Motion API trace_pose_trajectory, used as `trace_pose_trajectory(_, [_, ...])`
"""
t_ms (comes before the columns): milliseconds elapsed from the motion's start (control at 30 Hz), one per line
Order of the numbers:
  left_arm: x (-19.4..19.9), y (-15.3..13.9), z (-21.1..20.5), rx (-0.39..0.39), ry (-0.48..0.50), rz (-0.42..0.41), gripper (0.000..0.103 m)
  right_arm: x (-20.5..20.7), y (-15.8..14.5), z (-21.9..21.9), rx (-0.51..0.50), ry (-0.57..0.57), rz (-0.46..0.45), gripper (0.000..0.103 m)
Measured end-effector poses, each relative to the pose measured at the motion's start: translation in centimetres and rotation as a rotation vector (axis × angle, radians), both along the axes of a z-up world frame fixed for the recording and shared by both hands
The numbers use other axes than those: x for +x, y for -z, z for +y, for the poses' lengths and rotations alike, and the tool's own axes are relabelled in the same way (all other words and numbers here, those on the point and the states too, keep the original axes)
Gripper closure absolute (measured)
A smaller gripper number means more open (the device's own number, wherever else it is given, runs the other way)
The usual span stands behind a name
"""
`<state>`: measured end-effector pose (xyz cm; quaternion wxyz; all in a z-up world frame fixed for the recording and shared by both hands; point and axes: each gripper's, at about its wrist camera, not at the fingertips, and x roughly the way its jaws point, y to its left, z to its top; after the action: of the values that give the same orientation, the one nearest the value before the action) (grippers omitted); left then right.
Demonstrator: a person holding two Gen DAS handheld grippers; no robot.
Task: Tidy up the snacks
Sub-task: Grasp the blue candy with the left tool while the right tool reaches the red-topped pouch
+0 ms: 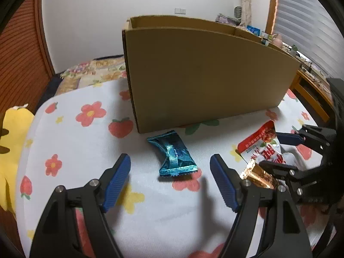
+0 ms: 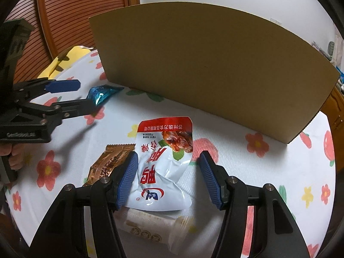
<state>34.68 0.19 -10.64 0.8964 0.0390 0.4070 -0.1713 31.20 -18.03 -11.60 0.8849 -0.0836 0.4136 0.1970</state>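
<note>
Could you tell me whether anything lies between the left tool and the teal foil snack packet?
Nothing visible does: the left tool is open, with the teal foil snack packet lying on bare cloth just ahead.

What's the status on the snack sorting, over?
Left gripper open around blue wrapper. Right gripper open around white-red pouch. Cardboard box behind, path unobstructed.

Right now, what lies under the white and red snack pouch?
The white and red snack pouch overlaps a pale wrapped snack at its near end; a copper foil packet lies alongside on the floral cloth. How far either extends beneath is covered.
</note>
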Motion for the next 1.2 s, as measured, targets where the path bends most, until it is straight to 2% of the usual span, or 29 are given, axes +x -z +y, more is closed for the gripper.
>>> trace_pose_trajectory(100, [0.7,0.0,-0.3,-0.020,-0.004,0.021,0.026,0.0,0.0,0.1,0.000,0.001,-0.002,0.043])
trace_pose_trajectory(400, [2.0,0.2,-1.6,-0.005,0.004,0.036,0.029,0.0,0.0,0.1,-0.001,0.002,-0.003,0.043])
trace_pose_trajectory(633, [2.7,0.9,-2.2,0.022,0.008,0.074,0.054,0.0,0.0,0.1,0.000,0.001,-0.003,0.042])
trace_pose_trajectory(700, [2.6,1.0,-2.3,0.030,0.004,0.070,0.057,0.0,0.0,0.1,0.000,0.001,-0.003,0.042])
trace_pose_trajectory(800, [2.4,1.1,-2.1,0.048,-0.001,0.054,0.070,0.0,0.0,0.1,0.001,0.001,-0.003,0.042])
trace_pose_trajectory(933, [1.8,1.1,-2.2,0.044,0.032,0.043,0.077,0.1,0.0,0.1,0.000,0.000,-0.002,0.042])
trace_pose_trajectory(1200, [0.5,0.2,-1.6,-0.022,0.075,-0.010,0.077,0.1,0.1,0.1,-0.001,0.000,-0.003,0.042])
